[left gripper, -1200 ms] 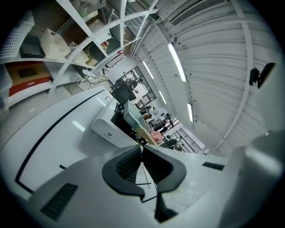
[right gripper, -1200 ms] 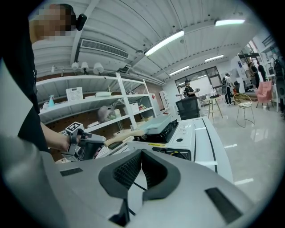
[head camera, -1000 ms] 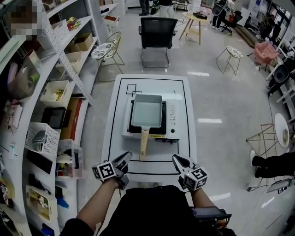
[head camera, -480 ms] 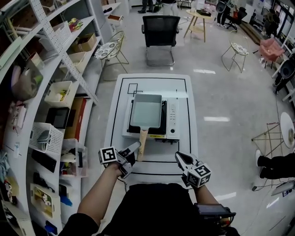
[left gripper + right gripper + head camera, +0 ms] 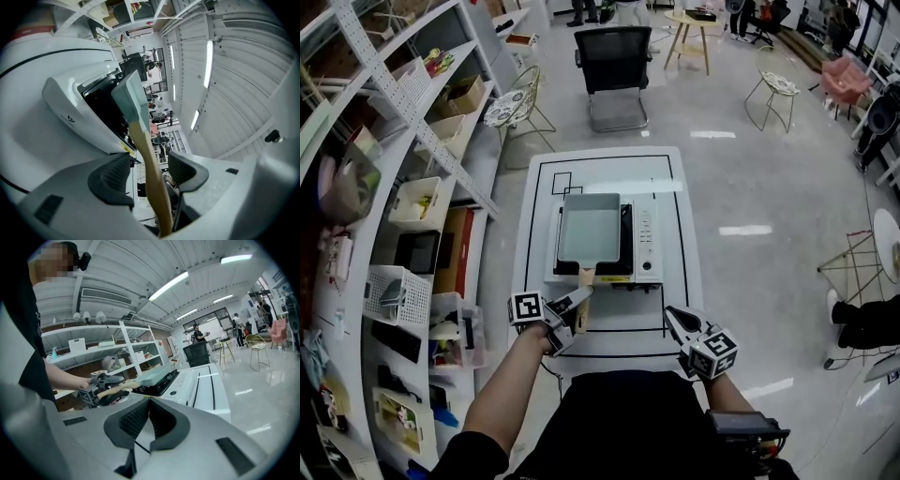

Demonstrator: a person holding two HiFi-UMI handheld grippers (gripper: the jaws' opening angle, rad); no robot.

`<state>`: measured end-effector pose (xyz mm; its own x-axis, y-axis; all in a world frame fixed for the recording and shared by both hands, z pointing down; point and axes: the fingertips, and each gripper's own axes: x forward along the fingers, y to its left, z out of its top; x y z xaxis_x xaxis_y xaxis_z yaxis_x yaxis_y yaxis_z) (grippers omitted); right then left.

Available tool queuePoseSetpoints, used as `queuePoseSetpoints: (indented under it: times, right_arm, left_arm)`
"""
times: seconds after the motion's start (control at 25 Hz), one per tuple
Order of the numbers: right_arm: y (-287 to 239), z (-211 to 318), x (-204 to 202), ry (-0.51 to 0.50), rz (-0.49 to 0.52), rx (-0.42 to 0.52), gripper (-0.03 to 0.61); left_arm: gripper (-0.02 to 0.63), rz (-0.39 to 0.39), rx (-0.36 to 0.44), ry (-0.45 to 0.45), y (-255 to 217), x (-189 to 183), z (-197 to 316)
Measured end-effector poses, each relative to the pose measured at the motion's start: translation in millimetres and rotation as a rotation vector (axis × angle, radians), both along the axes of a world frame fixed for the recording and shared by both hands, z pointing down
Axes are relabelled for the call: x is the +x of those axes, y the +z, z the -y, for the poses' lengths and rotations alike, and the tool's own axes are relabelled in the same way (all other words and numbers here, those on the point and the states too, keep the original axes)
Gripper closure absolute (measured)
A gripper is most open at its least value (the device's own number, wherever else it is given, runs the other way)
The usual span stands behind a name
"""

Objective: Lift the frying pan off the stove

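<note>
Nearest, well in front of the right corner of the stove (image 5: 645,246), the right gripper (image 5: 149,403) has its jaws pressed together; just in front of the stove's front edge, toward its left, the left gripper (image 5: 149,162) has its jaws apart, and the wooden handle (image 5: 140,140) runs between them with a slim gap on either side; the gripper body cuts off the handle's near end; the frying pan (image 5: 592,227) sits on the stove's left part, hiding the burner beneath; the white table (image 5: 609,169) extends beyond the stove's far edge.
</note>
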<state>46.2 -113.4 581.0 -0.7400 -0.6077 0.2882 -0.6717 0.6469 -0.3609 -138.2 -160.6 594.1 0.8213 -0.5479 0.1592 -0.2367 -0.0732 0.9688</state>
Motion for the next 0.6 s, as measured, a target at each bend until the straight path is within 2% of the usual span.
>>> queuePoseSetpoints:
  times: [0.12, 0.28, 0.6]
  right_arm:
    - [1, 3, 4, 0.008, 0.003, -0.005, 0.552]
    - [0, 7, 8, 0.020, 0.011, -0.019, 0.552]
    - [10, 14, 6, 0.019, 0.002, -0.037, 0.552]
  left_arm:
    - [0.401, -0.024, -0.001, 0.011, -2, 2, 6]
    - [0.461, -0.033, -0.047, 0.031, -1, 4, 11]
    - [0.486, -0.128, -0.093, 0.122, 2, 9, 13]
